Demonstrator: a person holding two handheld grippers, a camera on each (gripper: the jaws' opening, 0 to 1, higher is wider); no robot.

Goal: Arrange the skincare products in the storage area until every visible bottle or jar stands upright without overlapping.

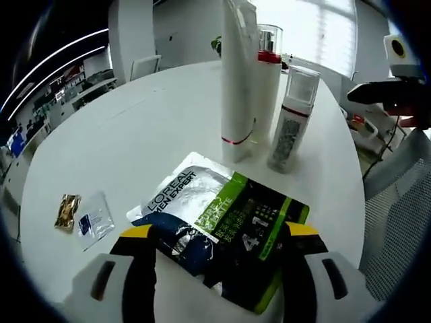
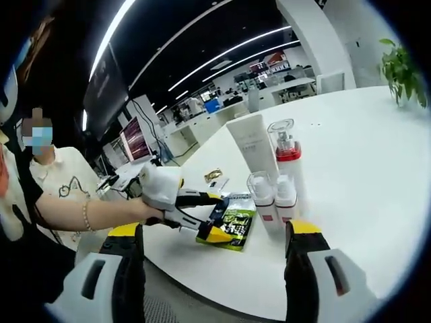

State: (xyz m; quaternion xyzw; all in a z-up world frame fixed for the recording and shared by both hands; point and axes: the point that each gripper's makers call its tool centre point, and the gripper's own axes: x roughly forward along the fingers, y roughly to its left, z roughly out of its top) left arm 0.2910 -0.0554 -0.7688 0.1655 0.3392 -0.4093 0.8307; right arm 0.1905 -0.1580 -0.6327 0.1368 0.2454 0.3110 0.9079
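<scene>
Skincare products: a tall white tube (image 1: 237, 81), a red-collared pump bottle (image 1: 267, 87) and a clear-capped bottle (image 1: 293, 118) stood upright, close-packed, beyond the sachet on the white desk (image 1: 135, 134). L'Oréal Men Expert sachet (image 1: 219, 232): flat on the desk, long axis running diagonally, near end lying between the left tongs (image 1: 219, 252), directly ahead of them. Left tongs: spread wide, holding nothing, straddling the sachet's near corner. Right tongs (image 2: 219, 245): spread wide, empty, well back from the sachet. Two small packets (image 1: 84, 217) lay left of the sachet. Judgement: left tongs nearer the sachet.
</scene>
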